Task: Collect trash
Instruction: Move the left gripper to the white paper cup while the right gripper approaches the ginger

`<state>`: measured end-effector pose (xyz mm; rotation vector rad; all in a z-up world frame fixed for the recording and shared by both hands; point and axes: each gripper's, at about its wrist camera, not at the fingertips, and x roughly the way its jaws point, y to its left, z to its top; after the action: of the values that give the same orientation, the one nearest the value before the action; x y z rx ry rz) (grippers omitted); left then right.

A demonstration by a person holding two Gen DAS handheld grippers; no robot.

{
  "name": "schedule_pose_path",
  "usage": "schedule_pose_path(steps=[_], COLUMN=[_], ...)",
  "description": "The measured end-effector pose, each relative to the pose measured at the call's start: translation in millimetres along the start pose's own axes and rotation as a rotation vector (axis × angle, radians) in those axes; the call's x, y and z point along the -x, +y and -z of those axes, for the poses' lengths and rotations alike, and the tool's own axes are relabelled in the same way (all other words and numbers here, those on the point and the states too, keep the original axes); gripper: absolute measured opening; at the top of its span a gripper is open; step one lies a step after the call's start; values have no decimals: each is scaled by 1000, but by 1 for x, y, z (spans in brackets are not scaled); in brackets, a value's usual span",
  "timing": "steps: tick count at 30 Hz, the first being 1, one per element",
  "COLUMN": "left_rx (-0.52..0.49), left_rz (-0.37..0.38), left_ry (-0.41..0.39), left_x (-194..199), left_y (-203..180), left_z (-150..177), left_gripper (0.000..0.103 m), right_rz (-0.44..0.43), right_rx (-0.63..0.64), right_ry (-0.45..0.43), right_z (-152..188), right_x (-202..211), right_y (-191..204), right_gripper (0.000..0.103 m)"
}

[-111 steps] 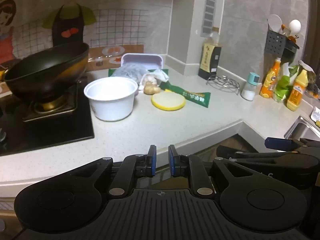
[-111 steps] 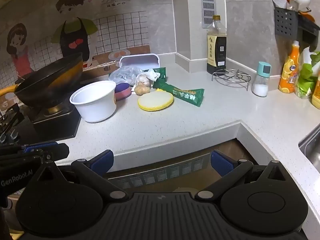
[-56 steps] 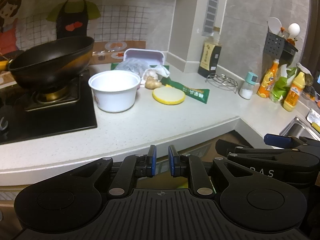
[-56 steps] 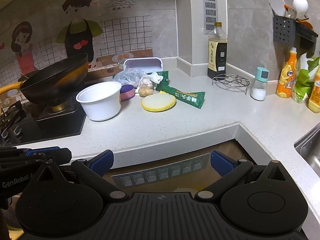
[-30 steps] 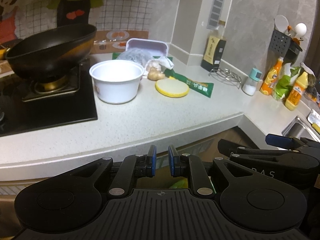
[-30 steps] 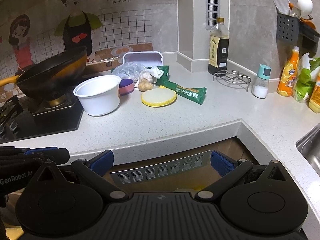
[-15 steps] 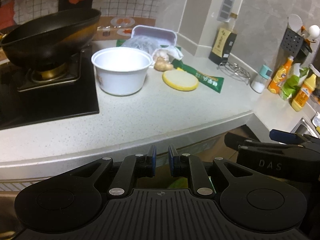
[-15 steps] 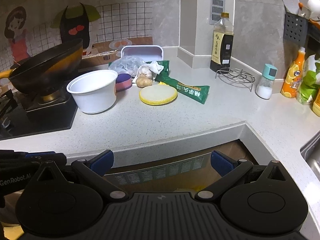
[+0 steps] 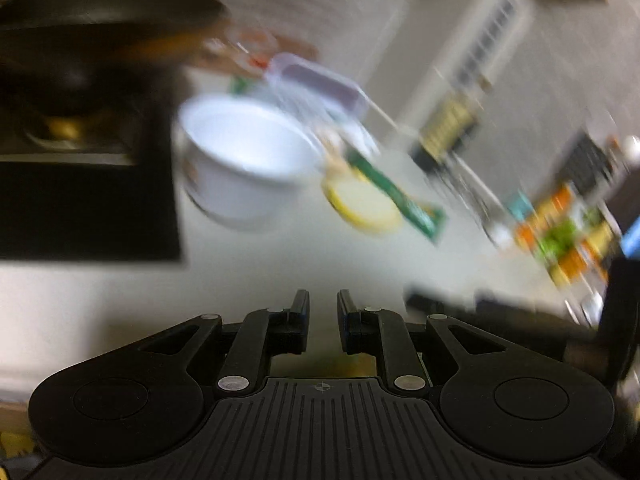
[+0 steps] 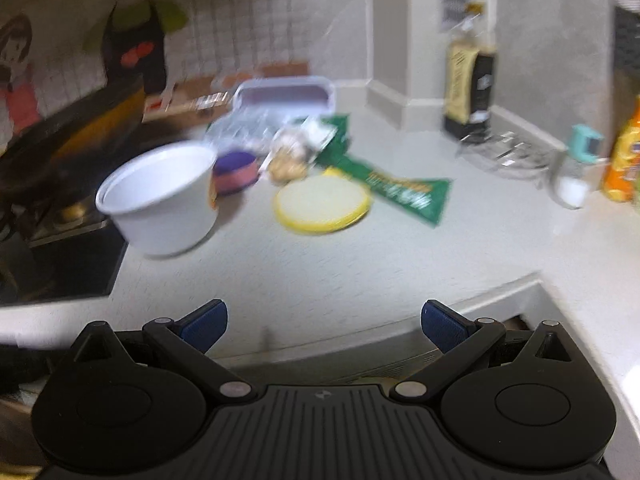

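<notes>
Both views were motion-blurred. The left gripper (image 9: 322,308) sat over the front part of the pale bench (image 9: 280,264), jaws nearly together with a narrow gap and nothing between them, so released, not grasping. The right gripper (image 10: 323,320) hung above the bench edge, jaws spread wide, empty.

Trash lay clustered mid-bench, well apart from both grippers. The white bowl (image 10: 160,204) stood upright just beside the black stove top (image 10: 76,268), empty inside as far as the blur allowed. The yellow round lid (image 10: 322,202) lay flat to its right, near but apart from the bowl. The green wrapper (image 10: 400,190) lay diagonally, its near end beside the lid's far rim; touching or not, could not tell. Behind the lid sat a crumpled wad with some brownish lump (image 10: 288,160), a clear plastic bag (image 10: 240,128), and a small purple-pink cup (image 10: 234,172) just behind the bowl. A pale tray (image 10: 284,96) leaned at the back wall.

A dark wok (image 10: 68,136) sat on the burner left of the bowl. A dark bottle (image 10: 470,92), wire rack (image 10: 508,152) and a teal-capped shaker (image 10: 576,168) stood off to the right.
</notes>
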<state>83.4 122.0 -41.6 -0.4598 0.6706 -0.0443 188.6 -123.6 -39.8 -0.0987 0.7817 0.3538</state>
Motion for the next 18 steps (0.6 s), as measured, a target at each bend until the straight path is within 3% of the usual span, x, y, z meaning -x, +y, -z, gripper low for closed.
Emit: schedule_pose_path(steps=[4,10,12,15,18], left_rx=[126,224,216,159,117], left_rz=[-55,-72,-106,-186,-196], left_ry=[-84,-137,-151,-107,-71], left_x=[-11,-42,-50,-68,-80], left_y=[34,62,65,65,65], left_z=[-36,-80,-89,-95,-94], left_gripper=[17,17,18,18,18], right_rz=[0,64,66,76,90], right_rx=[1,71,67,63,67], right_ry=[35,-18,-13,1,3], right_z=[-14,-35,-39,-43,-49], right_x=[-23,-30,-35,-45,-57], right_y=[10,19,17,18,20], right_gripper=[103,103,103,103,103])
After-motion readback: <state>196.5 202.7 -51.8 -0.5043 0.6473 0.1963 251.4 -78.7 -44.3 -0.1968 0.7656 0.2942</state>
